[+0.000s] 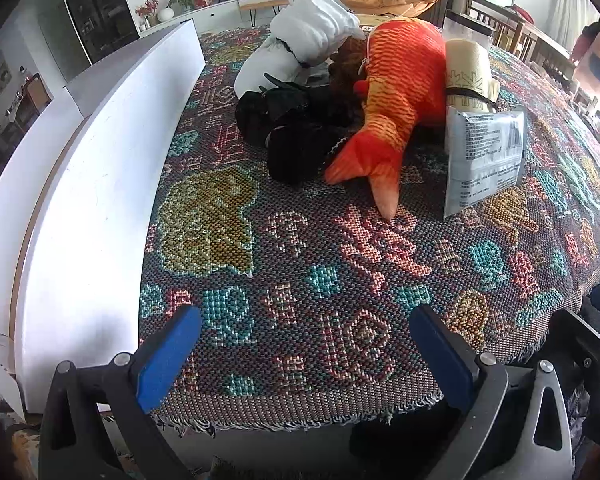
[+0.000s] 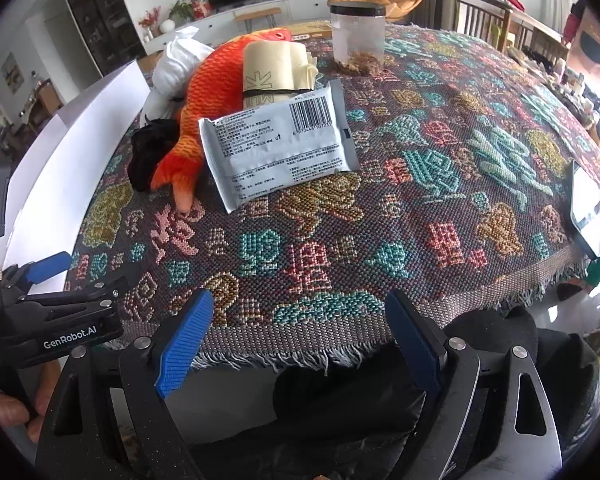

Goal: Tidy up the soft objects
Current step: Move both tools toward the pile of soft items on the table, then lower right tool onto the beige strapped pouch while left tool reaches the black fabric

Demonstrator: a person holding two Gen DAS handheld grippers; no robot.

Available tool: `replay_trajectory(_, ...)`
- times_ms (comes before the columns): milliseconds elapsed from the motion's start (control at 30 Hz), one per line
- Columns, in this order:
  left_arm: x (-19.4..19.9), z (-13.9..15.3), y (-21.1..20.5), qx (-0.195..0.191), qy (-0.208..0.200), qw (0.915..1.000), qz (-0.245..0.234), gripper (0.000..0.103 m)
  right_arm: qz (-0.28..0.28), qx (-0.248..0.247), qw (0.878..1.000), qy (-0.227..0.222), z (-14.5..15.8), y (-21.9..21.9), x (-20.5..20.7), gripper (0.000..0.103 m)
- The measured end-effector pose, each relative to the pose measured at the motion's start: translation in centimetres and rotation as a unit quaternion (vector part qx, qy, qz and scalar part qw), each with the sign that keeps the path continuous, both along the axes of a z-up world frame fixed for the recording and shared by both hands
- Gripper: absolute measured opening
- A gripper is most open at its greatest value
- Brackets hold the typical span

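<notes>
Both grippers hang at the near edge of a table covered by a woven patterned cloth, and neither touches anything. The left gripper has its blue-padded fingers spread wide with only cloth between them; the right gripper is likewise spread and empty, above the fringed hem. The soft things sit in a heap toward the far left of the table: an orange plush fish lies with its tail fin pointing toward the near edge, a white fabric bundle rests behind it, and a black soft item is pressed against the fish's left side. A cream rolled cloth (bound by a dark band) leans on the fish's right side, and a grey sealed packet with a barcode rests against the roll and the fish. A white box stands along the table's left edge, just beside the heap. Farther back stands a clear jar with a black lid, and a phone lies at the right edge.
</notes>
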State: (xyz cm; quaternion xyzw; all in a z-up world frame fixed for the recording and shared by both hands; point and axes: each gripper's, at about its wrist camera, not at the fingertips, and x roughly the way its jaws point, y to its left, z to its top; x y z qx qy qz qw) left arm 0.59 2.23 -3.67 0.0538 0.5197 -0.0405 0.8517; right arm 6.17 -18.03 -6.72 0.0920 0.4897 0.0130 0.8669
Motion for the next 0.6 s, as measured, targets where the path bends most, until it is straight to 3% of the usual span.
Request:
replay_trajectory(133,0.4,-0.1,0.4,-0.003,0.003,1.0,0.006,0.103,0.001,0.024,1.0,0.011,-0.3,-0.7,1.1,0.09)
replay_trajectory(233,0.9,-0.2,0.8,-0.001,0.001,1.0,0.008,0.103,0.008,0.036,0.999,0.017,0.0,-1.4,4.5,0.09)
replay_trajectory(433,1.1,0.2,1.4,-0.001,-0.005,0.9998,0.018,0.103,0.092,0.056,0.993,0.046,-1.1,2.7,11.7,0.09)
replay_trajectory(567,1.2,0.1,2.1,0.005,-0.006,0.9997,0.024,0.103,0.041,0.001,0.996,0.076,-4.2,1.9,13.8,0.09)
replay_trajectory(600,1.2,0.1,2.3,0.004,-0.006,0.9997,0.025,0.103,0.035,0.026,0.997,0.065,-4.2,0.5,14.0,0.091)
